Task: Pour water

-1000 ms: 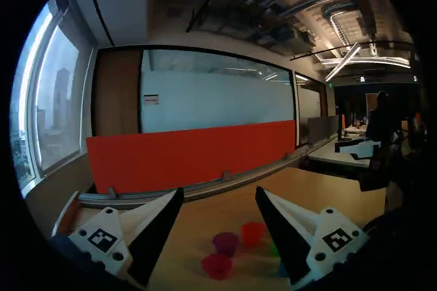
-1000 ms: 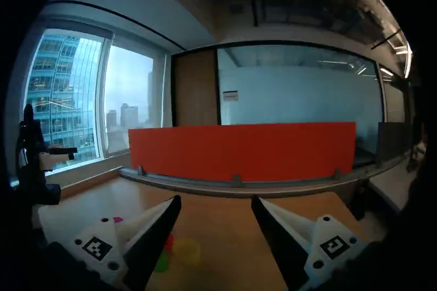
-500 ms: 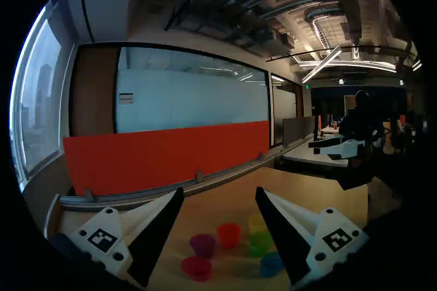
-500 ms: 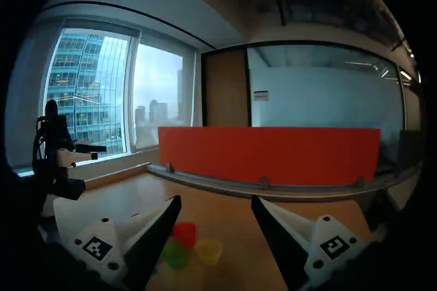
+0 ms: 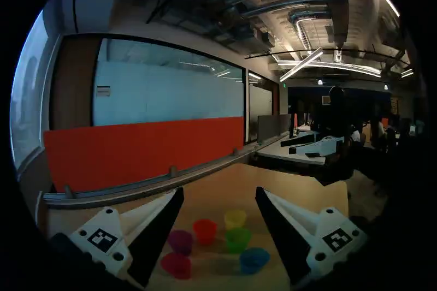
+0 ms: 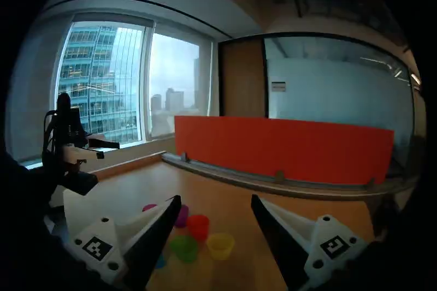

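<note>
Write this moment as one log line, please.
stage: no cup grasped | left gripper: open, empty | right gripper: open, empty | six coloured cups: clustered upright on table

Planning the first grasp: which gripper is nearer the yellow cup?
Right, probably. The yellow cup lies close ahead of the right gripper; from the left gripper it is the farthest cup.

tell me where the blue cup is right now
In the left gripper view, the blue cup sits on the table at the near right of the cup cluster, just in front of the green cup.
</note>
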